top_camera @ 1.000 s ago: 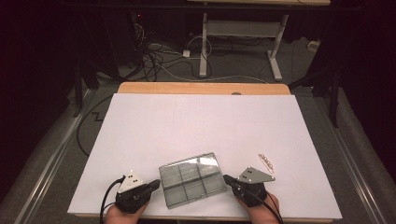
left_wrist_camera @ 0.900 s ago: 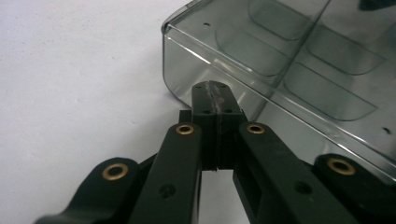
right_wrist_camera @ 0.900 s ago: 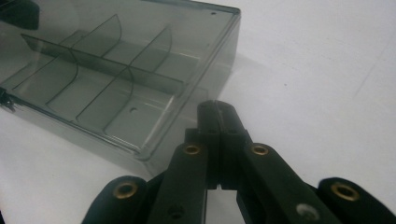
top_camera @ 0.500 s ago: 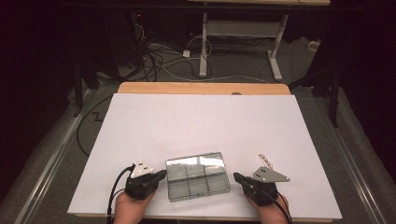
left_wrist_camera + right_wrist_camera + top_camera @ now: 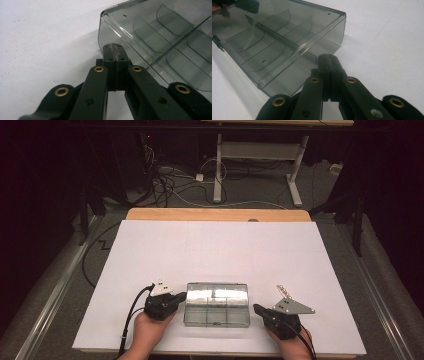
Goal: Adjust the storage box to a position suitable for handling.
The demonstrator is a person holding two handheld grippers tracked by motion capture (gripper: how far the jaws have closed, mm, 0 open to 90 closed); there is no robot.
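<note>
- Two claws flank one clear compartment box [image 5: 217,304], which sits on the white bench [image 5: 215,250] near its front edge, between the person's hands.
- Left claw [image 5: 181,296]: jaws clenched together, nothing between them; the tip sits right at the box's left end wall, touching or just short of it; I cannot tell which from the left gripper view [image 5: 113,51].
- Right claw [image 5: 257,309]: jaws likewise clenched and empty, tip just beside the box's right end, a thin gap showing from above; in the right gripper view [image 5: 327,60] it points at the box's rounded corner.
- Box: smoky transparent plastic, lid closed, dividers inside [image 5: 272,32], compartments look empty. It lies square to the bench edge.
- Progress, as a judgement: the box looks squared up between the two shut tips. Not yet done: no grip on it, lid not opened, nothing lifted.
- Writing: none readable on box, claws or bench; no brand or label seen.
- Background: cables on the floor [image 5: 165,180] and a white frame [image 5: 255,155] beyond the bench.
</note>
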